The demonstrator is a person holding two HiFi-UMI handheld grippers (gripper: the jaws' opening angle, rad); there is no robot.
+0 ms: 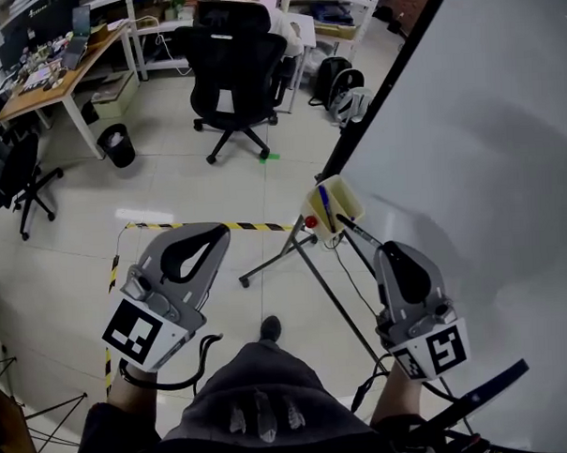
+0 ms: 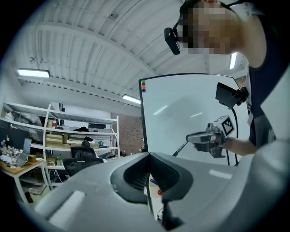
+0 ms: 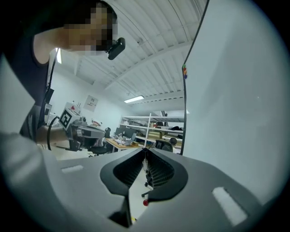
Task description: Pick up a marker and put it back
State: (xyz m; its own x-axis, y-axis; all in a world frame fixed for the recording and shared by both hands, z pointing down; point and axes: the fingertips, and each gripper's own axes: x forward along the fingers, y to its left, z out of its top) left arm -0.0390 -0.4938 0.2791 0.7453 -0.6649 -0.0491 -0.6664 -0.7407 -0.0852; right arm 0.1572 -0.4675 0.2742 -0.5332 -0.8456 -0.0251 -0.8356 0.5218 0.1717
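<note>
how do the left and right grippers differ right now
The left gripper hangs over tiled floor; the right gripper is beside the whiteboard, close to the marker tray. In the head view the left gripper points diagonally up and right, while the right gripper points nearly straight up the picture. Both have jaws closed tip to tip with nothing between them.

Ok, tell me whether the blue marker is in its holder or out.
In: the blue marker sits inside the pale yellow holder at the whiteboard's edge.

- Grey shells on left gripper [image 1: 218,231] and right gripper [image 1: 391,248]; black ribbed jaw linings; black-and-white marker cubes [image 1: 138,330].
- Black cable [image 1: 210,342] trailing.
- Dark top [image 1: 110,440], possibly navy; grey trousers [image 1: 262,377].
</note>
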